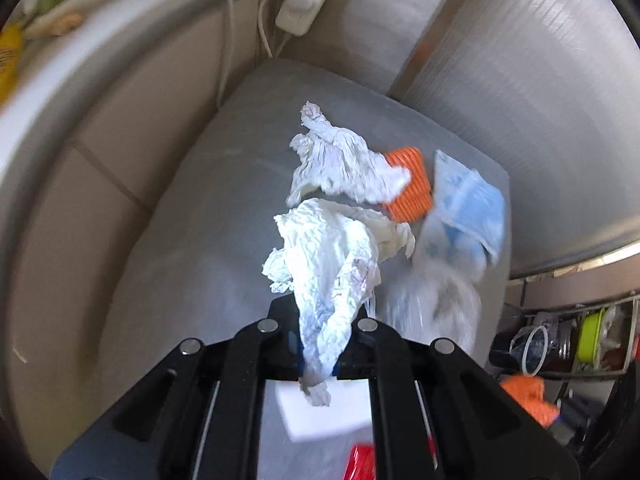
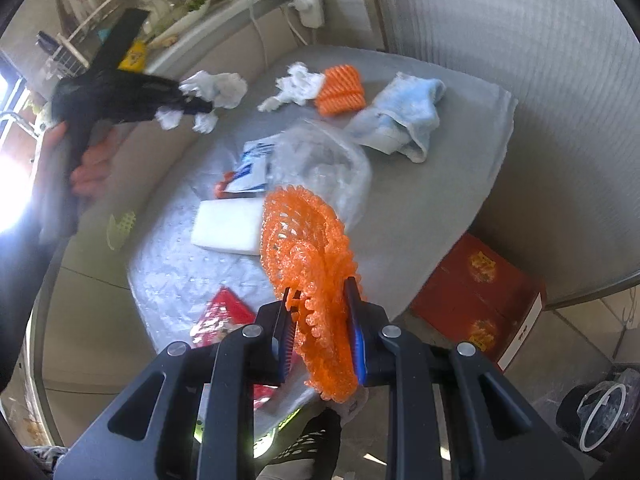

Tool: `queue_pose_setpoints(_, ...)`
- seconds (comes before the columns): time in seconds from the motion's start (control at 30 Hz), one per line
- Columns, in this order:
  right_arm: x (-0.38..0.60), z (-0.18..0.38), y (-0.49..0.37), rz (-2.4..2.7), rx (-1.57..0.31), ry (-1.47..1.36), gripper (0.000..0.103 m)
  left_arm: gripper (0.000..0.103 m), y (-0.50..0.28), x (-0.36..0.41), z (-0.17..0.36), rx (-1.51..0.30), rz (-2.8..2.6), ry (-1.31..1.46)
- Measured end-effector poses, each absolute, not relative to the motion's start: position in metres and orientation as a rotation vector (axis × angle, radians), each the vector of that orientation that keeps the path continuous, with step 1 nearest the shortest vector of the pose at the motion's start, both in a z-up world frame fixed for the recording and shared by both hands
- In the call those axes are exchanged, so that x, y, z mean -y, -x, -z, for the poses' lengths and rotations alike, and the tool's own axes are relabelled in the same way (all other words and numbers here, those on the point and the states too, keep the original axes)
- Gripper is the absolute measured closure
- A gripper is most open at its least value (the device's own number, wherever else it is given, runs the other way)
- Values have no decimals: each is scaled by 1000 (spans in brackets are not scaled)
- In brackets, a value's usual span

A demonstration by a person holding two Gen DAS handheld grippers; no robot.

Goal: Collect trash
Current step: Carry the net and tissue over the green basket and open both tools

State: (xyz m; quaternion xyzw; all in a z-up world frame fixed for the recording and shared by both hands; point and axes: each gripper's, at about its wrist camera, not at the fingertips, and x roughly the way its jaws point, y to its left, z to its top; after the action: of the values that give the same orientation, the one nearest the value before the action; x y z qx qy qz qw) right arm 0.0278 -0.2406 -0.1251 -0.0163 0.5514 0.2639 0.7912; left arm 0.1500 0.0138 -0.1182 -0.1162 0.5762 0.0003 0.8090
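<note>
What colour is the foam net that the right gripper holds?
Orange. The foam net shows best in the right wrist view, clamped in the right gripper.

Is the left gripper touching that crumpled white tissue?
Touching. In the left wrist view the left gripper is shut on the crumpled tissue, which is pinched between its jaws.

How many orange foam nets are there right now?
2: one orange foam net is clamped in the right tool; the other lies at the mat's far end beside crumpled tissue. More may be hidden.

Orange foam net (image 2: 308, 264) clamped in right hand-held gripper (image 2: 320, 332) above table (image 2: 440, 184). Crumpled tissue (image 2: 216, 92) pinched by left hand-held gripper (image 2: 192, 106) at upper left, blurred.
</note>
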Motion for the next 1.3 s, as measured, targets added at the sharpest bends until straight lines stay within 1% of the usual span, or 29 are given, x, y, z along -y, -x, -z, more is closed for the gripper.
queue_pose_setpoints(0.1,227,112,-6,-579,-1164,43,79,95,-94,-14,91,-1199,15,246)
queue_pose_setpoints(0.2,212,100,25,-592,-1148,51,79,95,-35,-17,77,-1208,29,243)
queue_pose_setpoints(0.3,193,93,70,-615,-1149,59,78,95,32,-19,74,-1240,70,235)
queue_pose_setpoints(0.4,171,98,120,-636,-1178,59,77,95,89,-21,78,-1286,115,220)
queue_pose_setpoints(0.53,138,131,186,-654,-1247,59,77,95,150,-29,95,-1345,178,197)
queue_pose_setpoints(0.77,97,223,235,-554,-1341,91,78,95,209,-42,118,-1386,260,153)
queue_pose_setpoints(0.8,91,237,238,-531,-1357,108,75,95,214,-43,120,-1391,275,137)
queue_pose_setpoints(0.83,87,245,240,-520,-1371,113,64,95,219,-43,123,-1394,291,117)
queue_pose_setpoints(0.9,80,260,242,-490,-1377,110,53,95,226,-43,129,-1406,313,88)
queue_pose_setpoints(0.93,78,261,243,-476,-1377,108,46,95,227,-42,132,-1410,324,77)
queue_pose_setpoints(0.97,77,260,243,-453,-1374,114,42,95,228,-42,135,-1415,332,68)
queue_pose_setpoints(1.03,80,249,249,-411,-1340,117,27,95,231,-40,142,-1421,357,42)
queue_pose_setpoints(1.1,88,229,254,-376,-1295,92,21,95,233,-38,151,-1432,384,30)
queue_pose_setpoints(1.23,107,198,265,-272,-1249,61,20,95,233,-33,167,-1449,420,7)
queue_pose_setpoints(1.3,123,177,270,-221,-1216,11,16,95,232,-25,178,-1443,441,-22)
